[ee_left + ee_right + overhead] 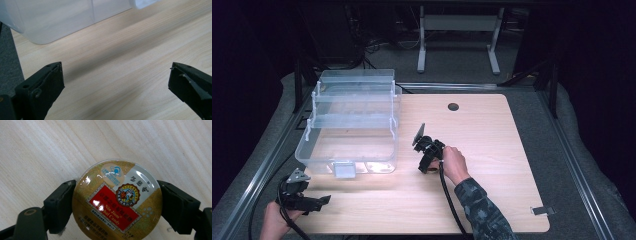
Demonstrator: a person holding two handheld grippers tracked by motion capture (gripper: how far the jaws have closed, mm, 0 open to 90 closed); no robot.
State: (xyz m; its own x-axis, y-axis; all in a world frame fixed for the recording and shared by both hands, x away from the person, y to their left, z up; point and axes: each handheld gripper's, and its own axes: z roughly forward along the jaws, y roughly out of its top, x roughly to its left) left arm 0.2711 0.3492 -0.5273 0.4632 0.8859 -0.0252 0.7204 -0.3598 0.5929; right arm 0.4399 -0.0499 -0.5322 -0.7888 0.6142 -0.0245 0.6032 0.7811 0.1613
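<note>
A round gold candy tin with a red label lies flat on the wooden table. My right gripper points down at it with one black pad against each side of its rim, so it is shut on the tin. In the high view the right gripper stands just right of the clear plastic tiered box and hides the tin. My left gripper rests at the table's front left corner, open, with bare wood between its jaws.
The clear box has its lid up and a white latch on its front. A cable hole sits at the table's far edge and a small metal clip at the front right corner.
</note>
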